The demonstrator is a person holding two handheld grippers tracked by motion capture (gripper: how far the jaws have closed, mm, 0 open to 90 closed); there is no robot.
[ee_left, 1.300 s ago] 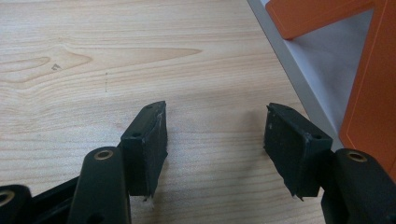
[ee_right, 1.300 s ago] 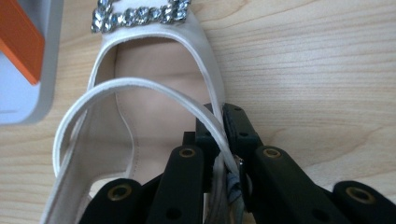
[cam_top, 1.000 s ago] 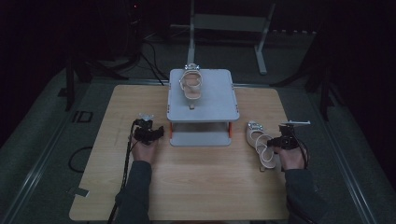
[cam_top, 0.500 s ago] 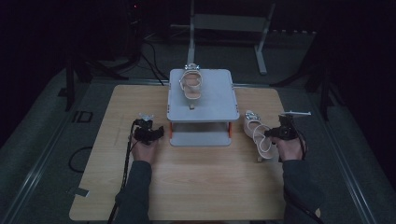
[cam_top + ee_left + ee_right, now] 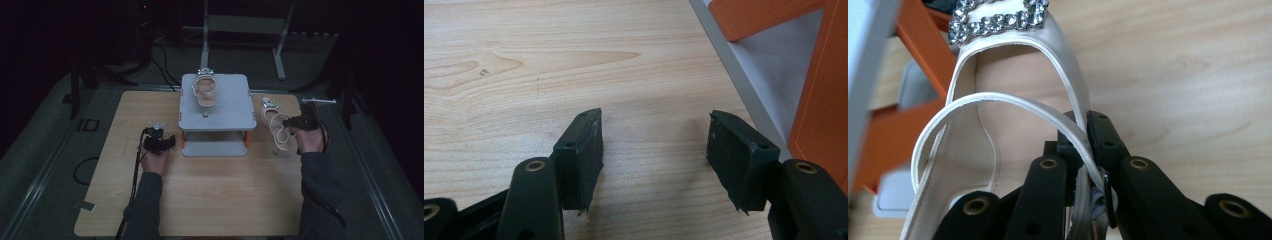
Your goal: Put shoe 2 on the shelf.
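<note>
Your right gripper [image 5: 1087, 150] has its fingers clamped on the sandal's [image 5: 274, 122] strap, just right of the grey shoe rack [image 5: 216, 114]. Lift it clear of the top shelf's edge, then set it beside its mate [image 5: 205, 90]. Left gripper [image 5: 161, 143] sits open on the table [image 5: 225, 200].

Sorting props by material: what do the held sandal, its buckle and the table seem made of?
Sandal: cream leather or faux leather, soft sheen, stitched edges. Buckle: clear faceted stones, likely rhinestones, set in metal. Table: pale wood or wood-look laminate, visible grain, matte.
</note>
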